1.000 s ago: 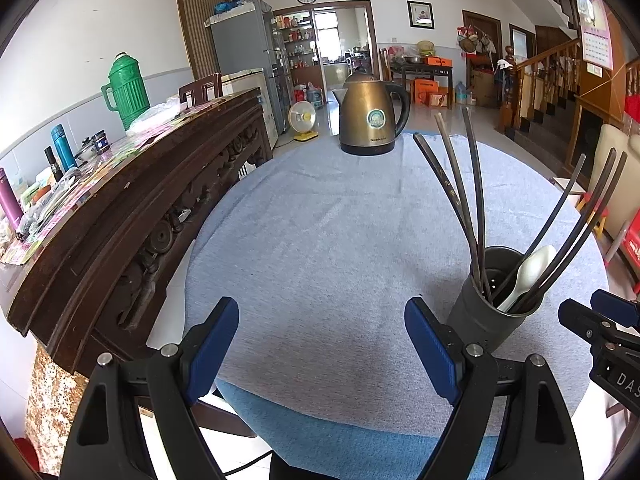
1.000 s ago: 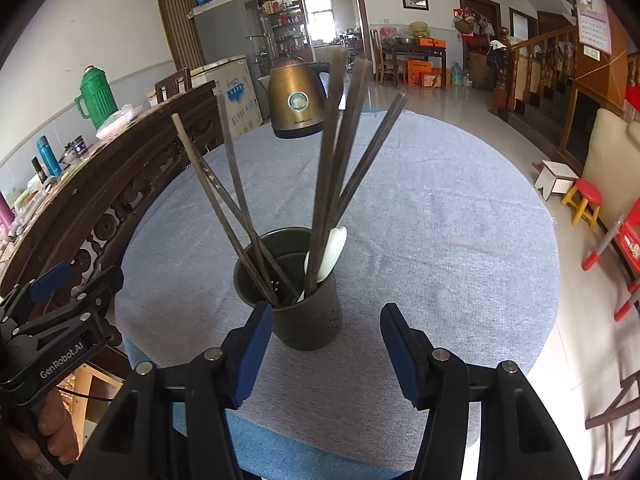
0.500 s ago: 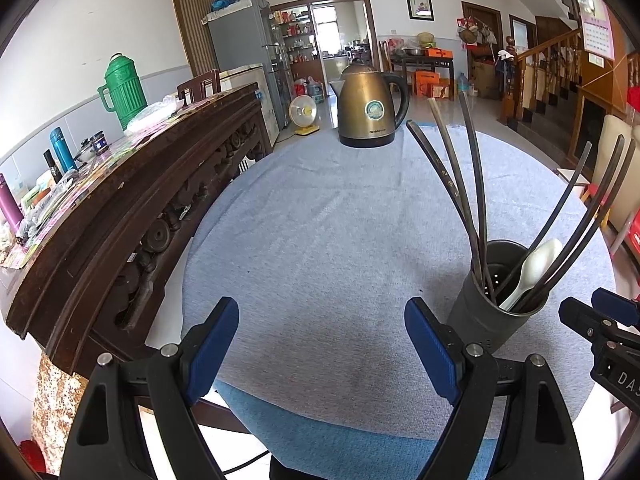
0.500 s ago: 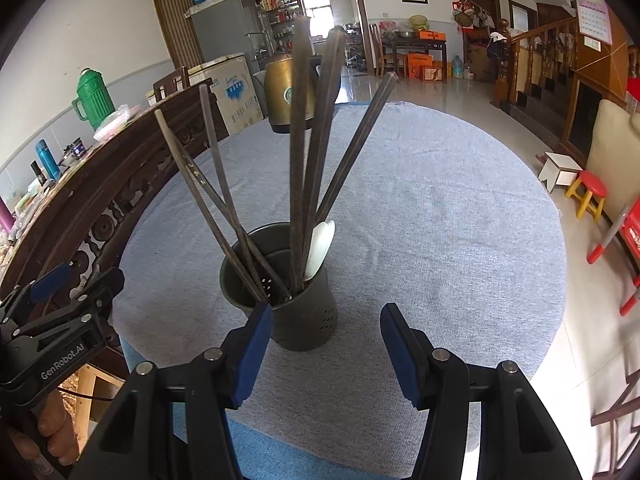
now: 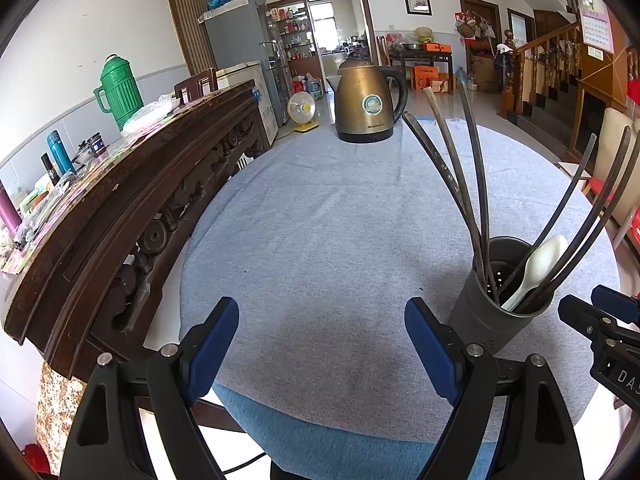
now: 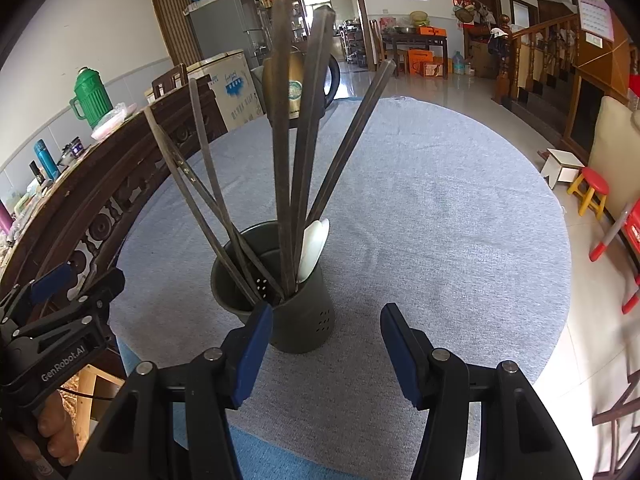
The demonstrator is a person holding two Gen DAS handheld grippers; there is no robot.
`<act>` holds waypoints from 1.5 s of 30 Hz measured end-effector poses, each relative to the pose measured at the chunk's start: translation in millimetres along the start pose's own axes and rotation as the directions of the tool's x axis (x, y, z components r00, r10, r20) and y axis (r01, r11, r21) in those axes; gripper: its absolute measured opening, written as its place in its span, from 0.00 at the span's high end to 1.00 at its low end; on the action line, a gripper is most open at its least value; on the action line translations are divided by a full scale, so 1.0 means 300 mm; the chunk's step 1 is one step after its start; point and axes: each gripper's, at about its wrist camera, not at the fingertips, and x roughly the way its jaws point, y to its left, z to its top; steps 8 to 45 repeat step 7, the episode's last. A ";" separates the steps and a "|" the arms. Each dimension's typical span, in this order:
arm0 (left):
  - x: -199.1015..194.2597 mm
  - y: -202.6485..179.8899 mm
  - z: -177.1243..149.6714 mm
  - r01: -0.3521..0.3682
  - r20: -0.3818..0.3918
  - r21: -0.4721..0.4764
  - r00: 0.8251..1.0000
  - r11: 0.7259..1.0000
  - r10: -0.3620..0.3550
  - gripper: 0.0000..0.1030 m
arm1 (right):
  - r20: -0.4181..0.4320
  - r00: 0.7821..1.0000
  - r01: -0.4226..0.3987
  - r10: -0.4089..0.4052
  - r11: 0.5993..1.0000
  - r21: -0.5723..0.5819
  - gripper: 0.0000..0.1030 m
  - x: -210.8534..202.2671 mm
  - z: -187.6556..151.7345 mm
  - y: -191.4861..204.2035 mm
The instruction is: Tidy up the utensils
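Two grippers are here. The left gripper [image 5: 322, 326] has its jaws wide open over bare cloth. The right gripper [image 6: 326, 330] has open jaws too, holding nothing. Just past its left jaw stands one dark cup [image 6: 298, 320] on the round grey bench [image 6: 440, 200]. In it are six chopsticks [image 6: 282, 168] and one white spoon [image 6: 312, 250]. Far behind stands one gold kettle [image 5: 366, 106].

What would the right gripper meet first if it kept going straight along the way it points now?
Most likely the dark utensil holder: it stands just ahead of the open right gripper, off toward its left finger, so that finger might hit the wall first. Depth is hard to judge.
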 end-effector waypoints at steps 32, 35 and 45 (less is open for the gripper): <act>0.037 -0.002 0.011 0.007 -0.011 0.012 1.000 1.000 -0.007 0.17 | -0.006 1.000 0.012 -0.012 1.000 0.000 0.42 0.020 0.008 -0.024; 0.037 -0.002 0.011 0.007 -0.011 0.012 1.000 1.000 -0.007 0.17 | -0.006 1.000 0.012 -0.012 1.000 0.000 0.42 0.020 0.008 -0.024; 0.037 -0.002 0.011 0.007 -0.011 0.012 1.000 1.000 -0.007 0.17 | -0.006 1.000 0.012 -0.012 1.000 0.000 0.42 0.020 0.008 -0.024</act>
